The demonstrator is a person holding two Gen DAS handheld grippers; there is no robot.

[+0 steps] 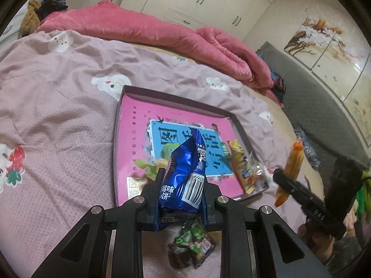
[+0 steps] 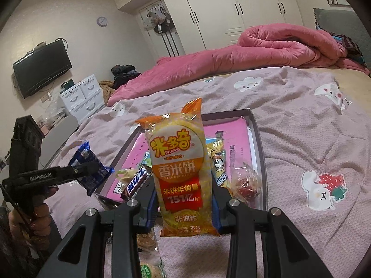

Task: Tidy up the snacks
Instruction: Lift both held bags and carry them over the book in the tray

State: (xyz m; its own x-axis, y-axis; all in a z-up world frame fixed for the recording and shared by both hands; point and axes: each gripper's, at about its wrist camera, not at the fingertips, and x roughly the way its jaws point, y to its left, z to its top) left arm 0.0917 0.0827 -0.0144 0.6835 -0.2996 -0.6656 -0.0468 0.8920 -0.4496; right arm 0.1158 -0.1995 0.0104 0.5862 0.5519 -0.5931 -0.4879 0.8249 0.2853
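Note:
My left gripper (image 1: 183, 185) is shut on a blue snack packet (image 1: 185, 173) and holds it above the near edge of a shallow box with a pink inside (image 1: 129, 139). It also shows in the right wrist view (image 2: 89, 169). My right gripper (image 2: 184, 192) is shut on an orange and yellow rice cracker pack (image 2: 179, 169), held upright over the box (image 2: 257, 139). That pack shows in the left wrist view (image 1: 292, 164). In the box lie a yellow snack pack (image 1: 241, 164), a chocolate bar (image 2: 136, 180) and a clear-wrapped red sweet (image 2: 245, 180).
The box sits on a bed with a pink patterned sheet (image 1: 58, 115). A green and brown snack packet (image 1: 190, 245) lies on the sheet under my left gripper. More snack packs (image 2: 148, 254) lie below my right gripper. A rolled pink quilt (image 2: 266, 51) lies at the back.

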